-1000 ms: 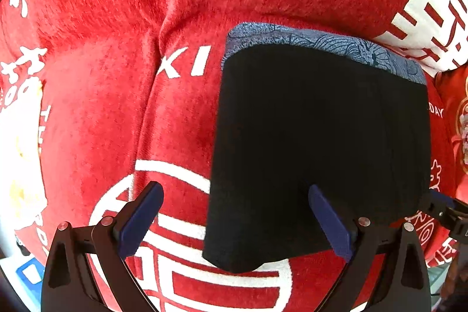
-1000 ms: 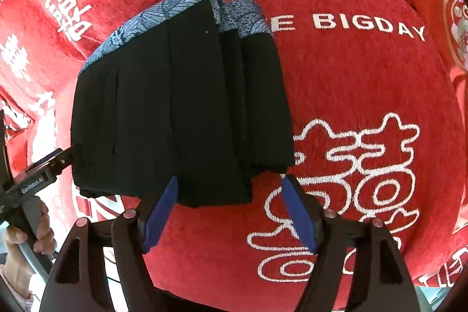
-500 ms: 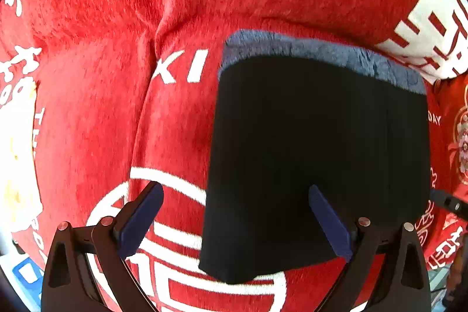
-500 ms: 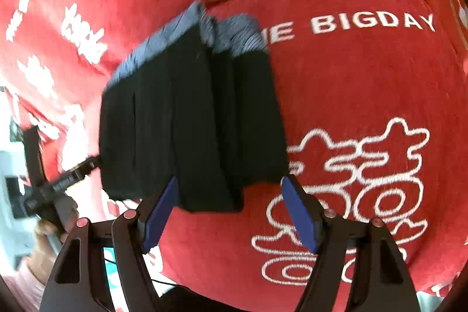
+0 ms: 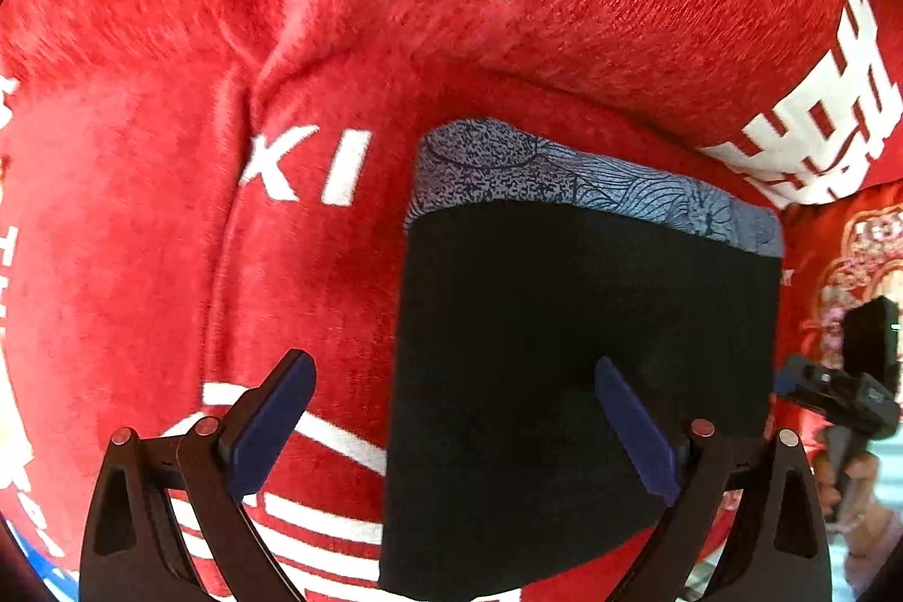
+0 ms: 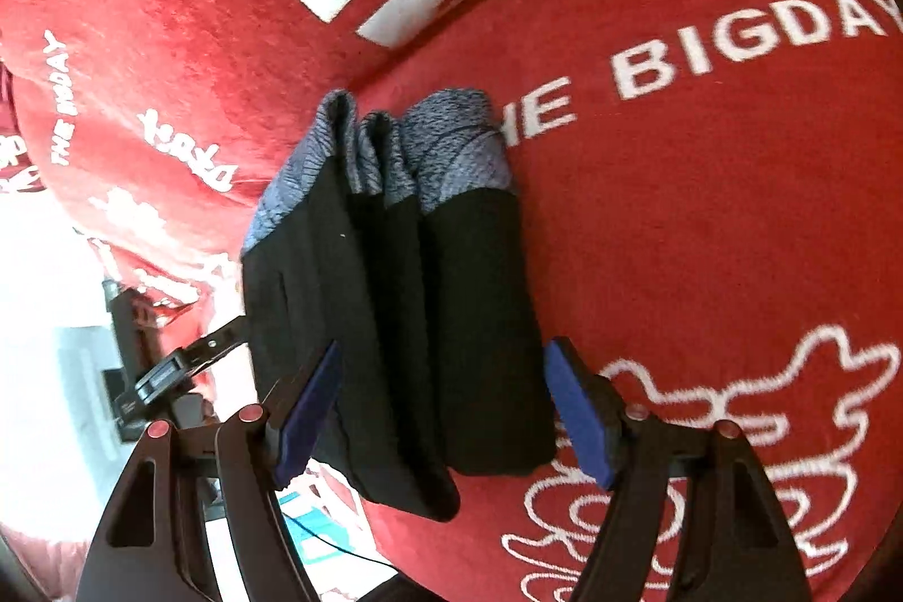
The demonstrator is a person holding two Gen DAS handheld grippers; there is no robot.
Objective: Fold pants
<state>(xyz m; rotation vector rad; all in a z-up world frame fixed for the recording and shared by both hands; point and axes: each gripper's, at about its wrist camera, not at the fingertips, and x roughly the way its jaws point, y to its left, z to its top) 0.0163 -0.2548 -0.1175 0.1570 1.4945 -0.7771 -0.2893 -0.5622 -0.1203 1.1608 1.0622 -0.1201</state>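
Folded black pants (image 5: 581,348) with a blue-grey patterned waistband (image 5: 592,190) lie on a red plush cover (image 5: 169,263). My left gripper (image 5: 451,370) hovers open over the near left edge of the pants, with one finger above the cover and the other above the black cloth. In the right wrist view the pants (image 6: 395,320) show as a stack of layers. My right gripper (image 6: 446,354) stands open around the near end of the stack, and its pads are not pressing on the cloth.
The cover carries white characters and the lettering "THE BIGDAY" (image 6: 733,43). A raised back cushion (image 5: 564,9) lies beyond the waistband. A crease (image 5: 242,105) runs down the cover on the left. Past the seat's edge lie pale floor (image 6: 51,348) and a teal item with a cable (image 6: 321,534).
Both grippers have come lower and closer to the pants. The right one has swung round, so the stack now looks narrower and its layers show. Neither pair of jaws has changed its width.
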